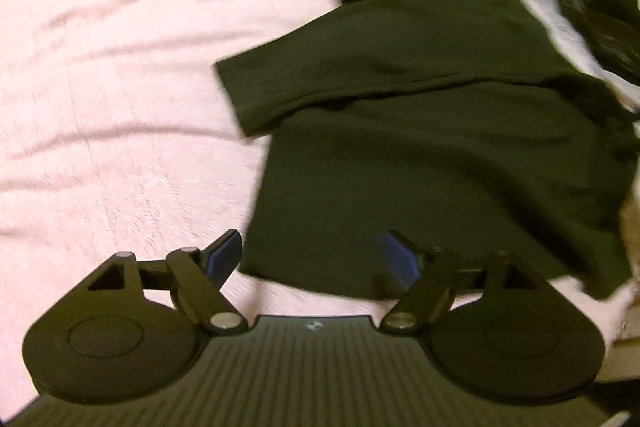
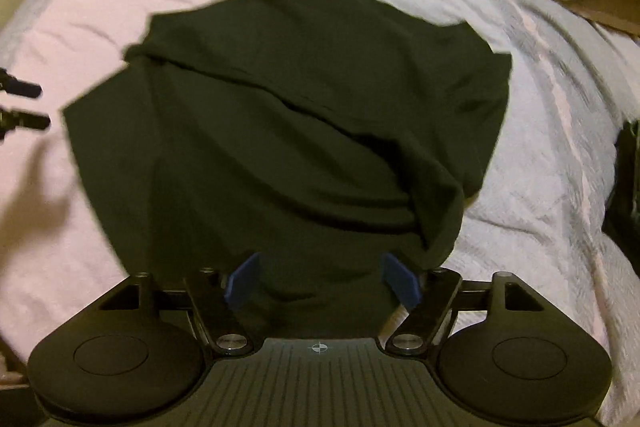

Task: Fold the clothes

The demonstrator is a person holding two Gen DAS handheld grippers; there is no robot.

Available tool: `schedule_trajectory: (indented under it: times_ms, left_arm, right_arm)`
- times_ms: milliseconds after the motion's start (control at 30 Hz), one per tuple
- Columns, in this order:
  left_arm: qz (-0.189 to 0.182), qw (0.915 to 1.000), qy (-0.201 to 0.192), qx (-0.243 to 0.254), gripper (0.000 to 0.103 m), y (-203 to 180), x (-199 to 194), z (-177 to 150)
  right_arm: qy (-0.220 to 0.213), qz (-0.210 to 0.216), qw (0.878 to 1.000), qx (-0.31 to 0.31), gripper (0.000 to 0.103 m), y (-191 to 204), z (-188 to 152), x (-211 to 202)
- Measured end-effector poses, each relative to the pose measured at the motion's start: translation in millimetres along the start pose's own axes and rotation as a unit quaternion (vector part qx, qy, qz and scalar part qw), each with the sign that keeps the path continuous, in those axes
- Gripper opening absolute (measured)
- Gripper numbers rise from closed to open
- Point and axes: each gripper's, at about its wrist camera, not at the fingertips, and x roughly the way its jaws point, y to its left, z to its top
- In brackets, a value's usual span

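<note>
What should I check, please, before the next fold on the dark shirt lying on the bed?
1. Left gripper open and empty: ok, fingers spread with nothing between them.
2. Right gripper open: ok, though the dark shirt lies between or under its fingers; contact cannot tell.
3. Shirt lying flat: not ok, a fold ridge crosses it and cloth bunches near the right gripper.
4. Sleeve laid out on the left: ok, it sticks out over the pink blanket.
5. Free room beside the shirt: ok on the left; another dark item lies at the right.
</note>
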Motion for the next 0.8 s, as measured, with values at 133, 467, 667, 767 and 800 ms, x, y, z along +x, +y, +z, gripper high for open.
schedule_trajectory:
  times_ms: [133,467,667,767,800]
  left_arm:
    - [-0.02,0.9988,0.043,-0.014,0.066,36.3,49.5,11.8]
    - [-0.081,0.9914,0.061,0.083,0.002,30.3,29.0,18.3]
    - [-0.063,0.9959,0.045,0.047,0.002,39.9,-16.2,-2.3]
    - [-0.047,0.9976,0.043,0.025,0.002,36.1,-32.0,-17.3]
    - [-0.041,0.9981,0.041,0.019,0.002,32.5,-39.3,-22.4]
  right_arm:
    - [0.034,-0.023,0.997,0.068,0.075,-11.6,-20.3,28.9]
    - [0.01,-0.035,0.979,0.199,0.075,-17.7,-79.6,11.1]
    - [0.041,0.033,0.957,0.286,0.075,-23.4,-128.6,15.3]
    - [0.049,0.087,0.952,0.29,0.004,-27.3,-139.9,30.3]
    - [0.051,0.101,0.95,0.29,0.004,-31.6,-140.1,30.9]
